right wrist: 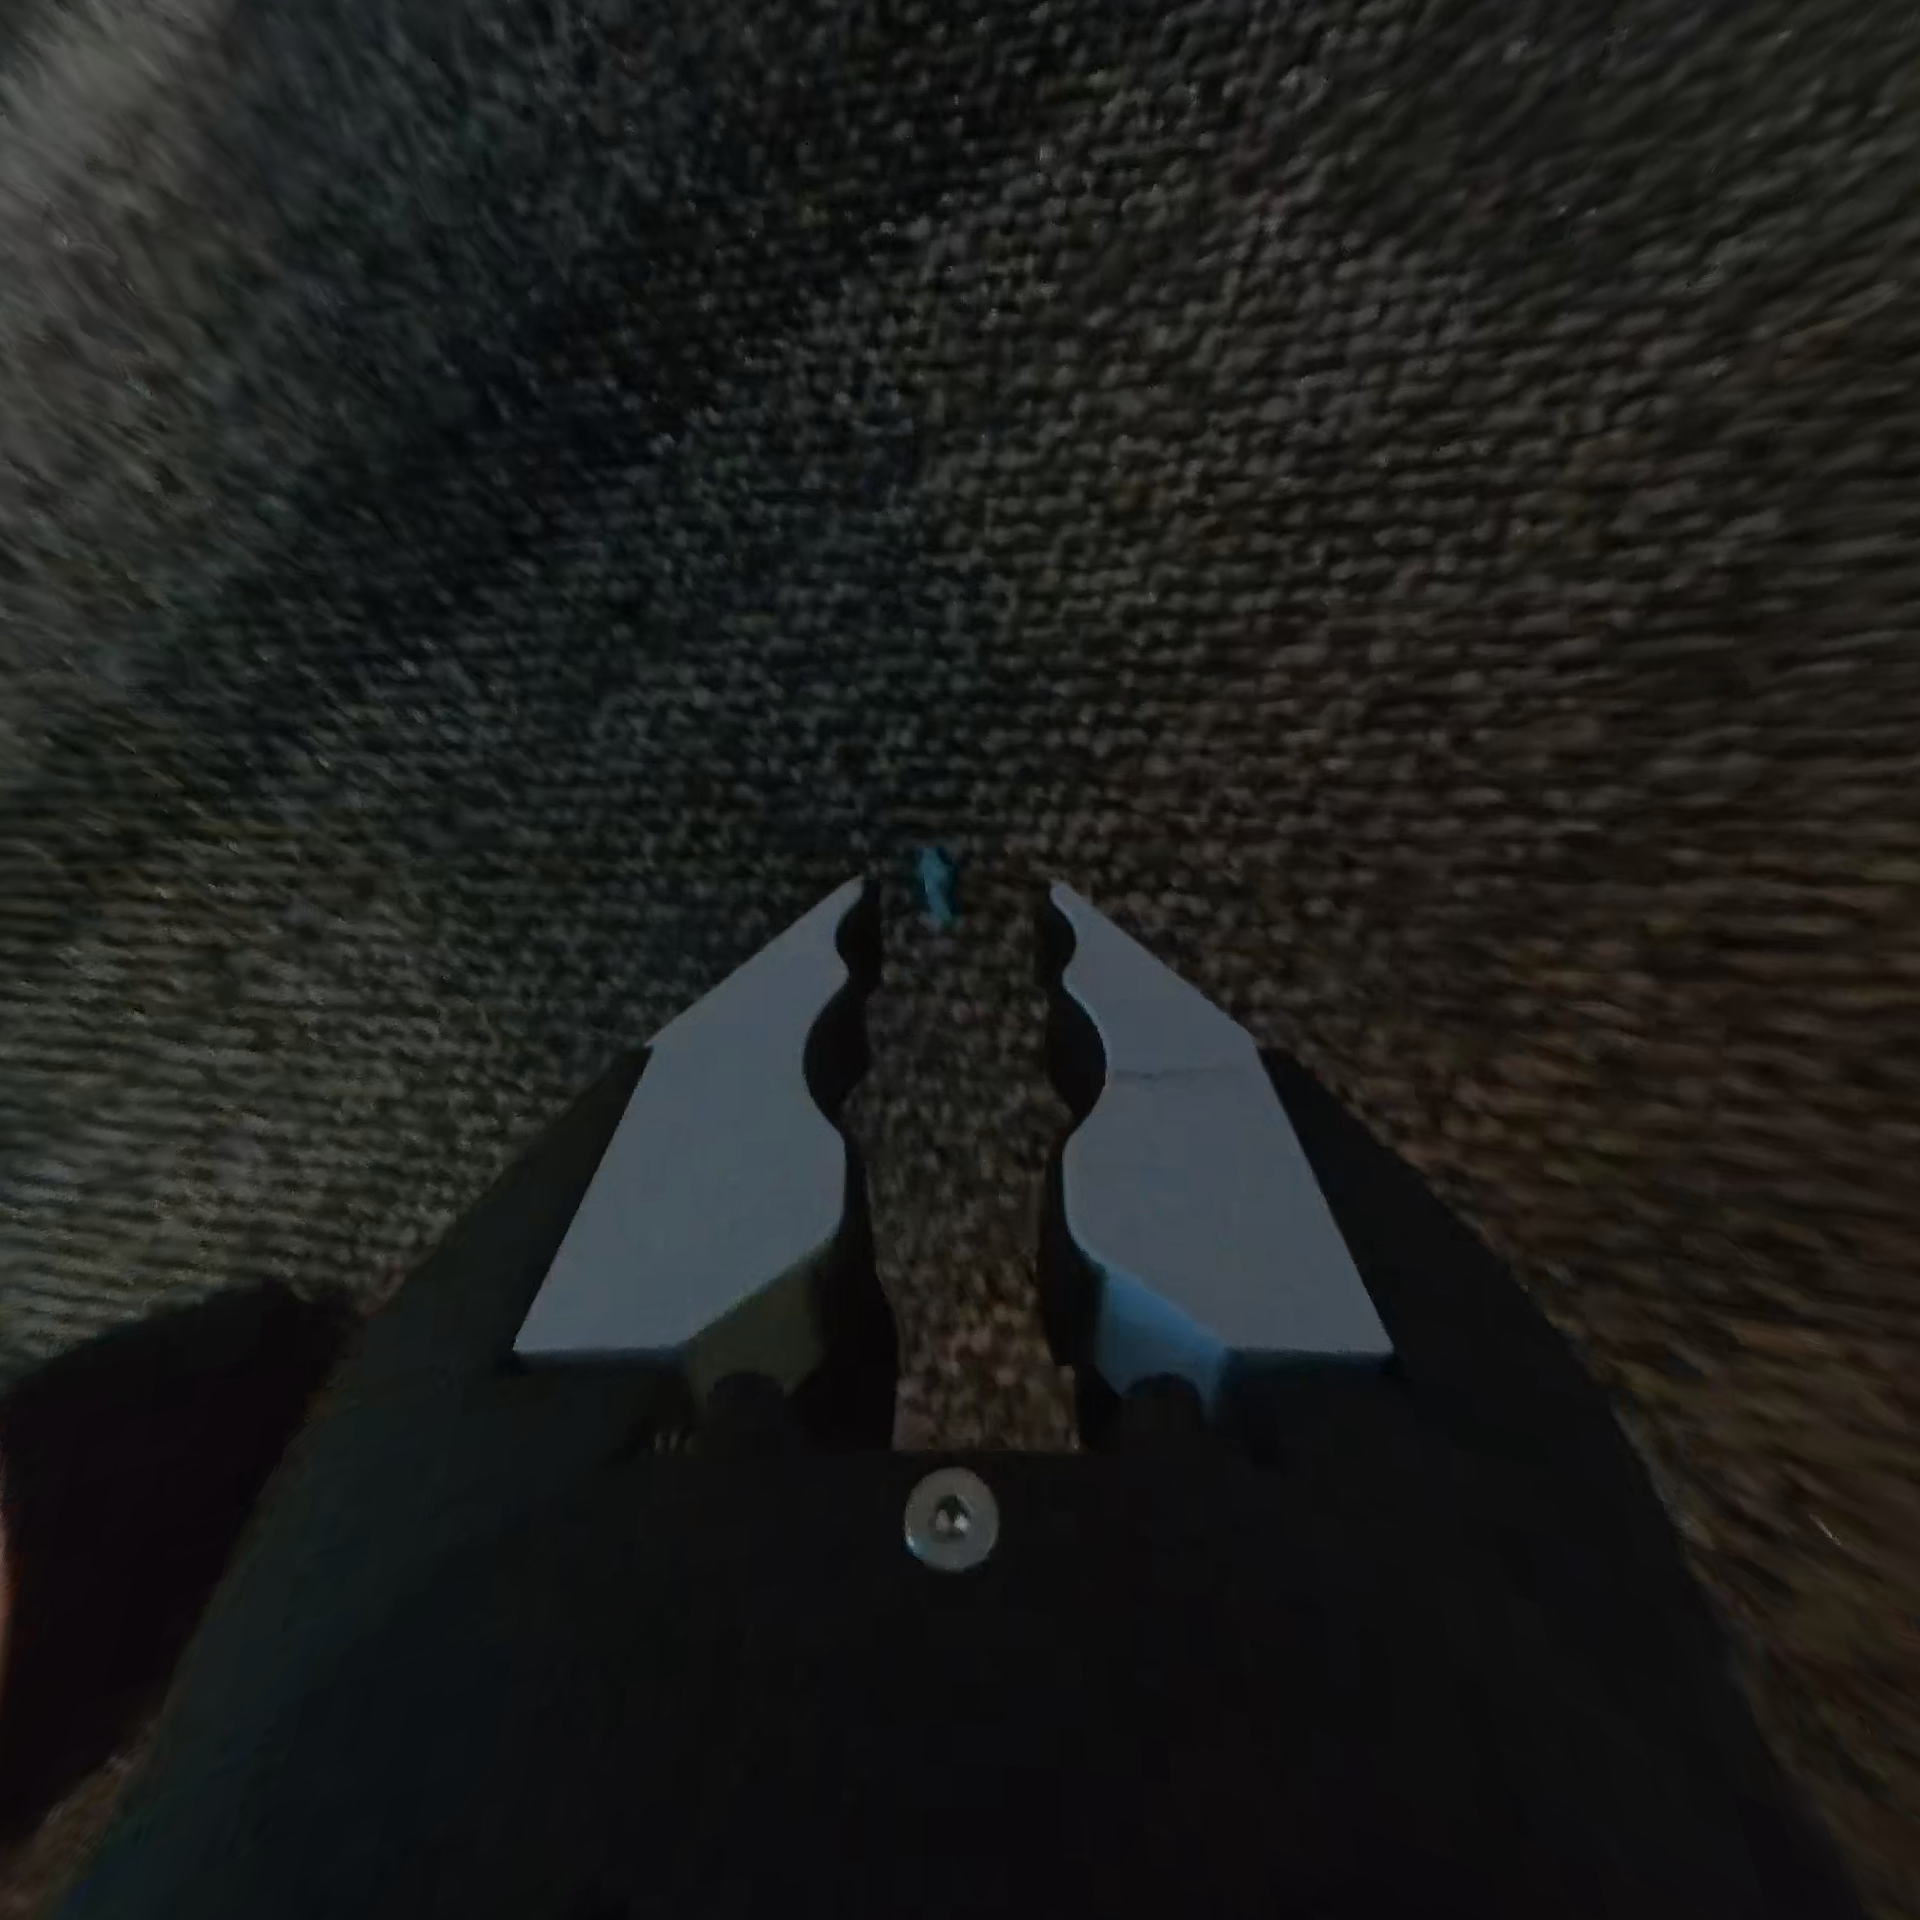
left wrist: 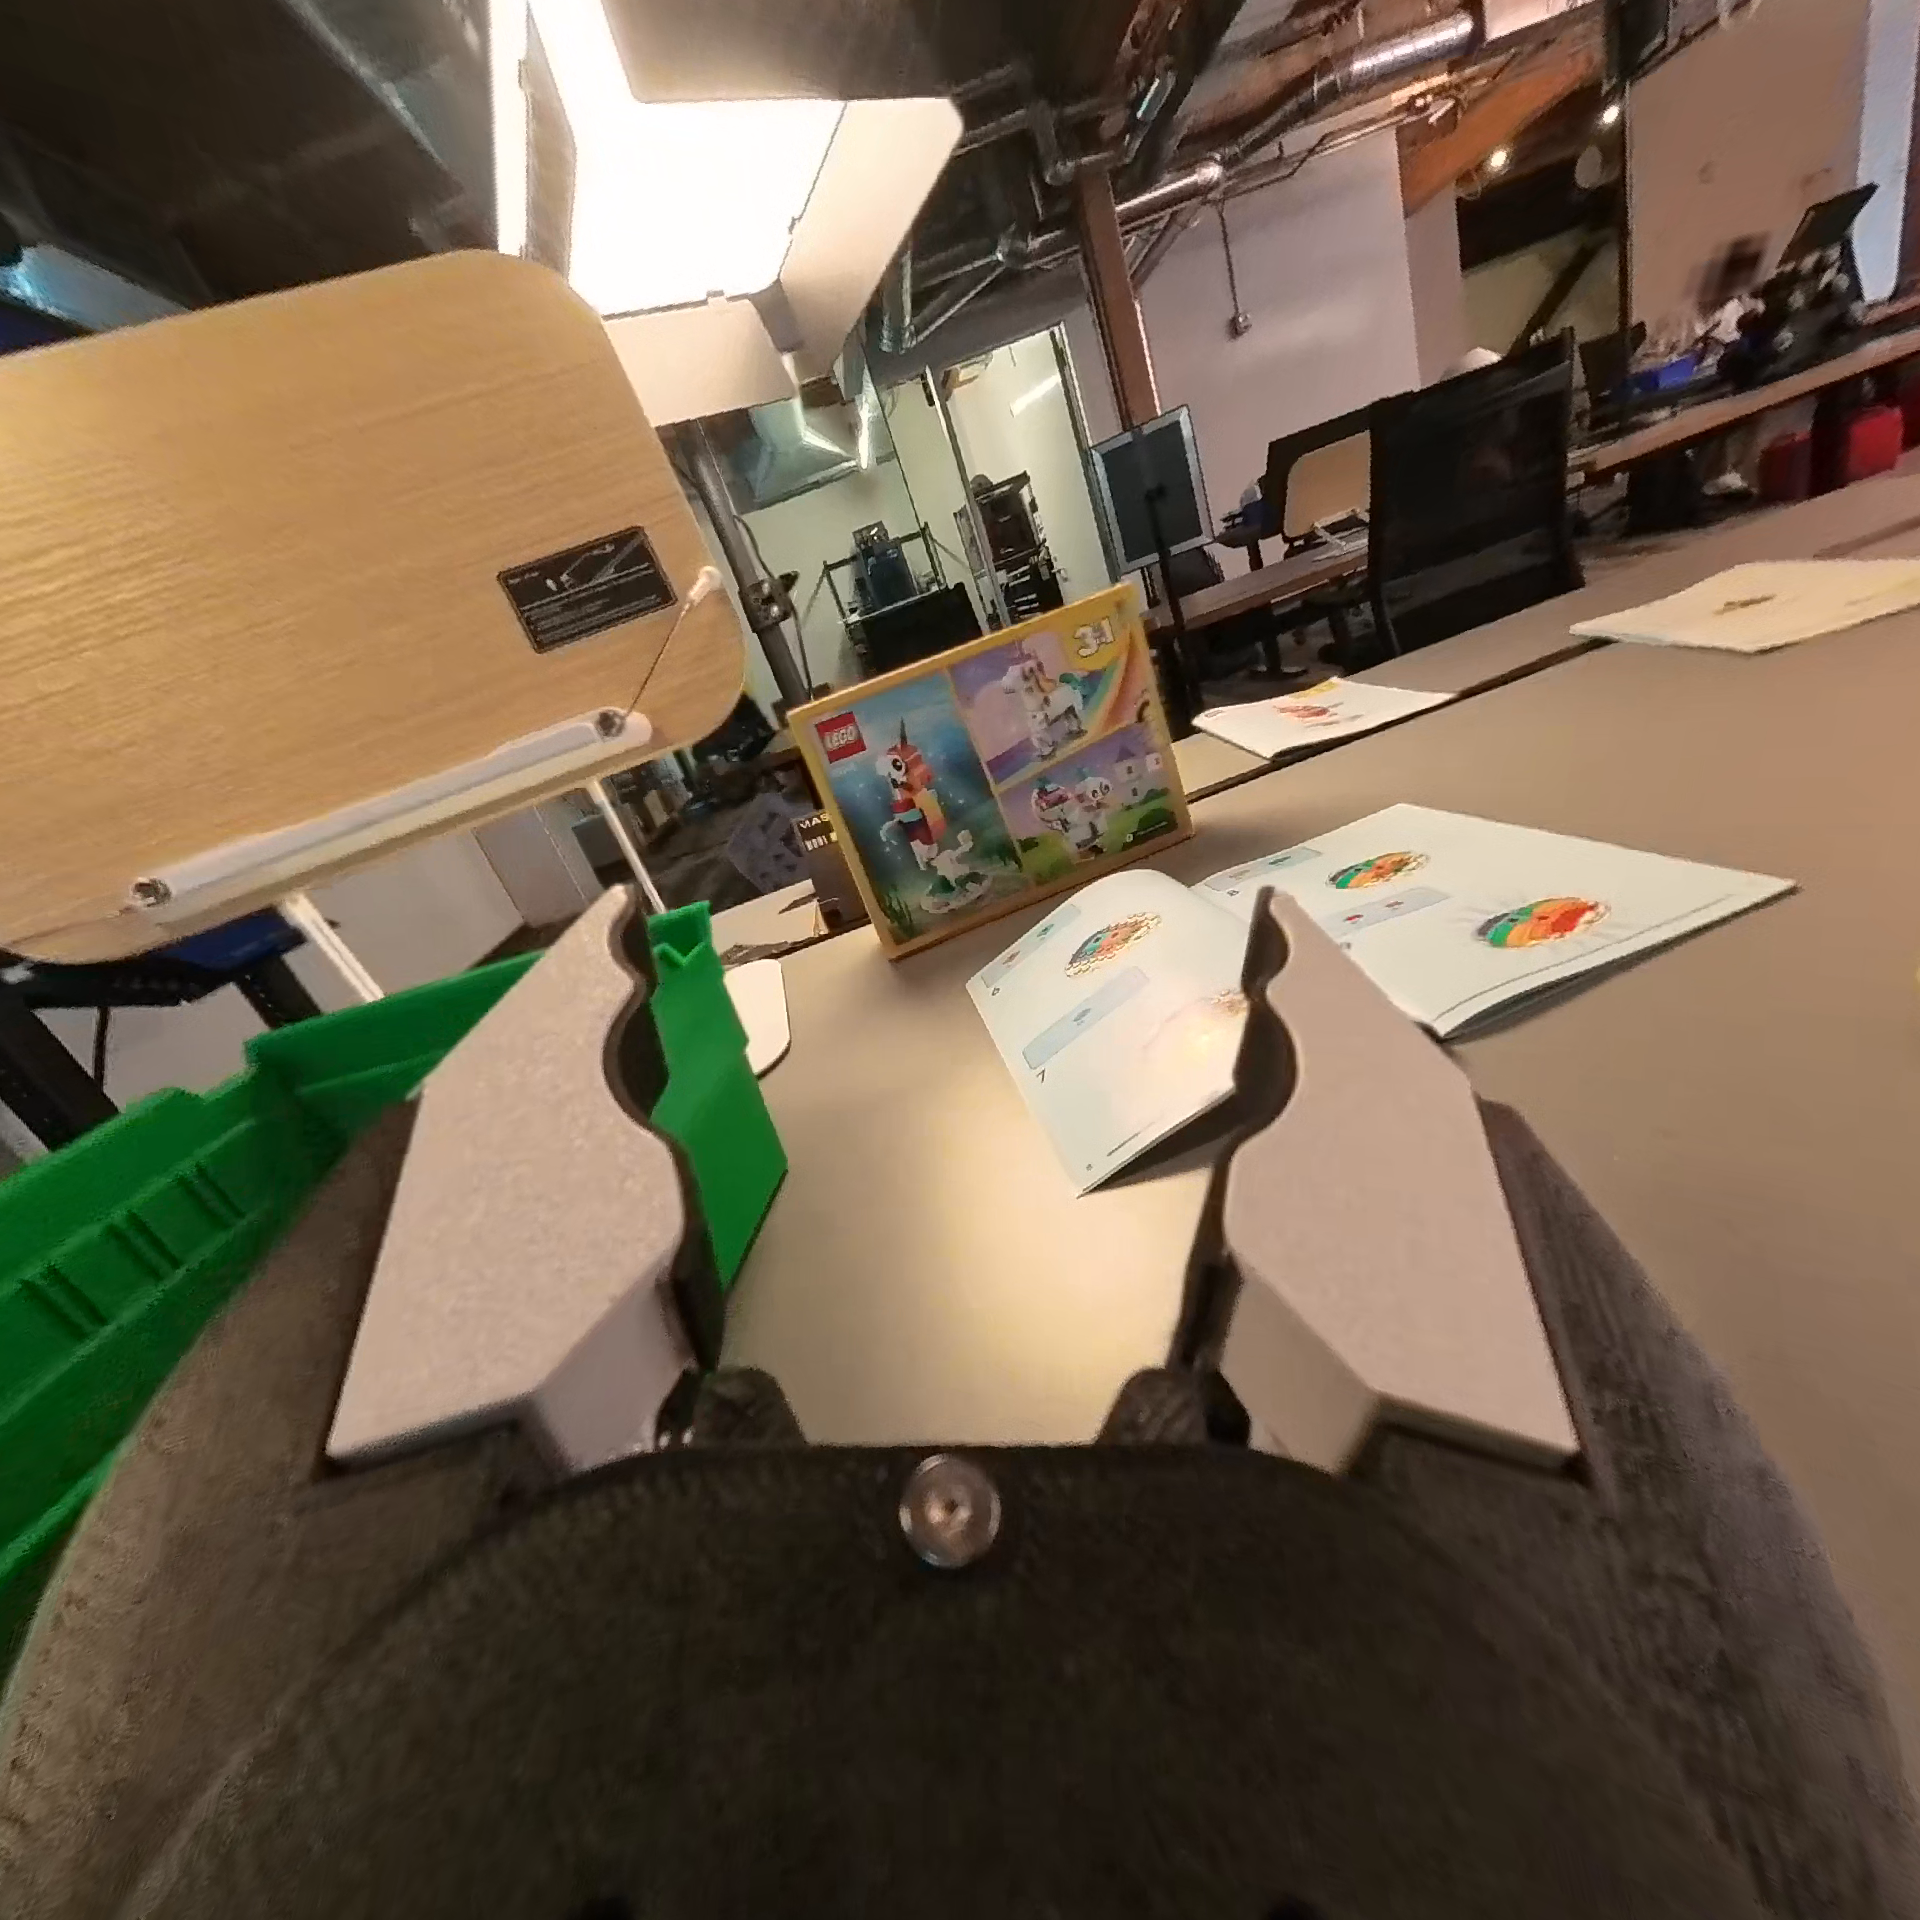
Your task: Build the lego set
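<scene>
On the grey table (left wrist: 935,1195), a green bin (left wrist: 208,1195) sits at the left, an open booklet (left wrist: 1382,966) lies ahead, and the lego box (left wrist: 997,779) stands upright behind it. Left gripper (left wrist: 951,925) hovers low, jaws wide and empty. Right gripper (right wrist: 956,894) points at dark carpet (right wrist: 935,468), jaws narrowly apart, a small blue bit (right wrist: 932,883) lying just past its tips.

Printed writing, not reproduced:
- A brand mark and a corner badge are borne on the yellow-bordered set box (left wrist: 992,764), standing upright.
- Small white print is carried on a black label (left wrist: 582,589) on the wooden board (left wrist: 312,540).
- Step numerals are printed in the open instruction booklet (left wrist: 1143,1039).
- White letters are partly seen on a dark object (left wrist: 816,831) behind the box.
</scene>
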Demonstrator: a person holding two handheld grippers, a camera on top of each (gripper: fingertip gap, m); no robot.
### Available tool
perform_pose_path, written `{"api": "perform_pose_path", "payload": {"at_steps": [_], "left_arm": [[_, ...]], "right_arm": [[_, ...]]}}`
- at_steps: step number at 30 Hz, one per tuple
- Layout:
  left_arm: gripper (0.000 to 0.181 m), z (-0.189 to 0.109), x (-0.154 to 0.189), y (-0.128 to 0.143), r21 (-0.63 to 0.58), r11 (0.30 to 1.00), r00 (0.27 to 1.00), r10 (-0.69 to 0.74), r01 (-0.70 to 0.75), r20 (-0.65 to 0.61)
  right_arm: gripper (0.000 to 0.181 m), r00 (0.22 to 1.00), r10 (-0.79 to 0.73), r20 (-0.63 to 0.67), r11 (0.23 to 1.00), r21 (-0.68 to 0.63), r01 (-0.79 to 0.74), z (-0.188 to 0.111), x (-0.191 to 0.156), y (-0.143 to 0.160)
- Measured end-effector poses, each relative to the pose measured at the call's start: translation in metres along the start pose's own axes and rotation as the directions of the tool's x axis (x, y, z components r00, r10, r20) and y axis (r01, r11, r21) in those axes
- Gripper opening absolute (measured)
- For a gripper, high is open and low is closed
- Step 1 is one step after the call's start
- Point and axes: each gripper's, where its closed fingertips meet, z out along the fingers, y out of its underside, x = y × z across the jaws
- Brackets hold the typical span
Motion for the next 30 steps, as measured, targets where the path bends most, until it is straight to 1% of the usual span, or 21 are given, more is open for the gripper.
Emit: {"api": "perform_pose_path", "payload": {"at_steps": [2, 3, 5, 8, 11, 13, 17, 20, 23, 24, 26, 27, 30], "left_arm": [[0.111, 0.001, -0.006, 0.004, -0.015, 0.999, 0.999, -0.049, 0.049, 0.011], [0.112, 0.002, -0.009, 0.007, -0.032, 0.997, 0.997, -0.073, 0.074, 0.02], [0.112, 0.001, -0.015, 0.011, -0.049, 0.992, 0.993, -0.113, 0.115, 0.039], [0.112, 0.001, -0.018, 0.011, -0.041, 0.989, 0.99, -0.138, 0.139, 0.04], [0.111, 0.002, -0.015, 0.012, -0.054, 0.991, 0.992, -0.118, 0.12, 0.035], [0.111, 0.002, -0.013, 0.012, -0.055, 0.994, 0.995, -0.097, 0.098, 0.035], [0.111, 0.002, -0.013, 0.013, -0.064, 0.994, 0.995, -0.086, 0.088, 0.043], [0.111, 0.003, -0.015, 0.014, -0.071, 0.993, 0.994, -0.094, 0.097, 0.052], [0.111, 0.002, -0.015, 0.015, -0.073, 0.994, 0.995, -0.082, 0.086, 0.052], [0.111, 0.002, -0.015, 0.015, -0.073, 0.994, 0.995, -0.081, 0.084, 0.053], [0.112, 0.002, -0.015, 0.015, -0.076, 0.994, 0.996, -0.075, 0.079, 0.055], [0.112, 0.002, -0.015, 0.015, -0.077, 0.994, 0.996, -0.068, 0.072, 0.057], [0.112, 0.001, -0.016, 0.014, -0.072, 0.997, 0.997, -0.034, 0.039, 0.068]], "right_arm": [[0.028, 0.998, 0.033, 0.053, 0.999, 0.036, -0.035, 0.005, 0.0, -0.006], [0.022, 0.995, 0.049, 0.087, 0.998, 0.044, -0.053, 0.007, -0.002, -0.008], [0.022, 0.988, 0.049, 0.144, 0.997, 0.058, -0.058, 0.01, -0.005, -0.011], [0.022, 0.985, -0.058, 0.162, 0.998, 0.034, 0.054, 0.019, -0.008, -0.008], [0.022, 0.974, -0.149, 0.171, 0.987, -0.032, 0.156, 0.026, -0.013, 0.007], [0.021, 0.976, -0.147, 0.16, 0.986, -0.051, 0.157, 0.028, -0.014, 0.013], [0.016, 0.985, -0.118, 0.129, 0.992, -0.029, 0.122, 0.029, -0.01, 0.014], [0.006, 0.985, -0.142, 0.101, 0.989, -0.034, 0.146, 0.03, -0.005, 0.015], [0.005, 0.98, -0.176, 0.094, 0.982, -0.051, 0.182, 0.03, -0.004, 0.015], [0.005, 0.981, -0.17, 0.095, 0.982, -0.063, 0.177, 0.03, -0.005, 0.016], [0.004, 0.985, -0.052, 0.163, 0.995, -0.075, 0.065, 0.027, -0.012, 0.015], [0.004, 0.984, -0.013, 0.178, 0.998, -0.055, 0.023, 0.024, -0.013, 0.012], [0.004, 0.983, 0.007, 0.183, 1.0, 0.017, -0.01, 0.002, -0.012, 0.0]]}}
